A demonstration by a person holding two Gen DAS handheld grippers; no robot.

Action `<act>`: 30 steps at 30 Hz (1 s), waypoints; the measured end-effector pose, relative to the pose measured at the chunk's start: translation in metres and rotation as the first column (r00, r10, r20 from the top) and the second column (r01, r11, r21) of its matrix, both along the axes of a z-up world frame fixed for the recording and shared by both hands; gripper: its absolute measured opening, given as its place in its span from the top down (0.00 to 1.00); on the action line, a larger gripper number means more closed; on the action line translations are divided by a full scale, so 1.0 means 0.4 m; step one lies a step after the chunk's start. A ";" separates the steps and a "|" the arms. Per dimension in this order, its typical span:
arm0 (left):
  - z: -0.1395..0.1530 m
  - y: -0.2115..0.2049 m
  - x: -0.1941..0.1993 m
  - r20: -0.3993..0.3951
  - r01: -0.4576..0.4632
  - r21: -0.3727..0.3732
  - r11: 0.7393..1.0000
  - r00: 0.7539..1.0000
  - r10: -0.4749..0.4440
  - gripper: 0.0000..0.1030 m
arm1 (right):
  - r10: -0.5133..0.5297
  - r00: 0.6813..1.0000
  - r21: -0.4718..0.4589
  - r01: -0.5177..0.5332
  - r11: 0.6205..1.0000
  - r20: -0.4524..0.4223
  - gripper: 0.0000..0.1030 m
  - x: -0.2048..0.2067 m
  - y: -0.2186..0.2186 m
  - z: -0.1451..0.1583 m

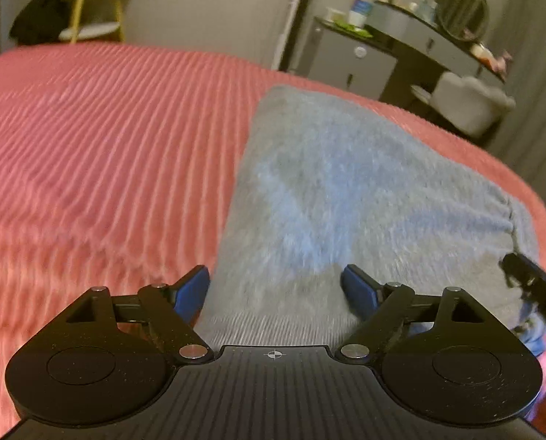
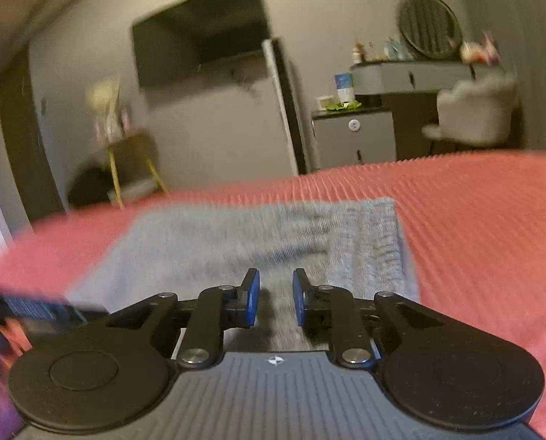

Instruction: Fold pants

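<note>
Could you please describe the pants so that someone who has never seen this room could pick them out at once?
Find the bed with the ribbed pink bedspread. The pants lie flat on it as a folded fuzzy rectangle, the only grey-blue thing against the pink.

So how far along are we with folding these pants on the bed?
Mostly done, it seems: the grey pants lie as a compact folded rectangle on the pink bedspread. Nothing is in hand: the left gripper is wide open, and the right gripper has a narrow gap with no cloth pinched. Blur hides whether another fold or tidying is needed.
</note>
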State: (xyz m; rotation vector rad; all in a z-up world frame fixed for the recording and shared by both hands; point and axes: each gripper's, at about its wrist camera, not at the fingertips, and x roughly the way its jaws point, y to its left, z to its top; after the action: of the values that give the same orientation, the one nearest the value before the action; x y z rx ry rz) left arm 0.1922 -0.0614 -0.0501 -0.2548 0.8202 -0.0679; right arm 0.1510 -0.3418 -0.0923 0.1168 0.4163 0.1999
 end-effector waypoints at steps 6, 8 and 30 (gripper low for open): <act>0.043 0.000 -0.056 -0.001 0.039 0.053 0.998 0.999 -0.039 0.19 | -0.046 0.998 -0.198 0.053 0.979 0.037 0.84 -0.035 0.056 -0.003; 0.047 0.008 -0.073 -0.012 0.050 0.048 0.998 0.999 -0.049 0.17 | -0.048 0.998 -0.202 0.054 0.978 0.037 0.80 -0.056 0.073 0.013; -0.010 0.076 -0.145 -0.113 -0.102 -0.255 0.962 0.991 0.075 0.20 | -0.087 0.905 0.695 0.378 0.612 -0.415 0.16 -0.081 -0.245 -0.112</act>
State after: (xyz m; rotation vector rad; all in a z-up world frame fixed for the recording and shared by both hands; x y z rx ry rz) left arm 0.1342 -0.0310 -0.0542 -0.5465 0.9014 -0.0794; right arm 0.1185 -0.4399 -0.1372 1.0773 0.6421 0.0764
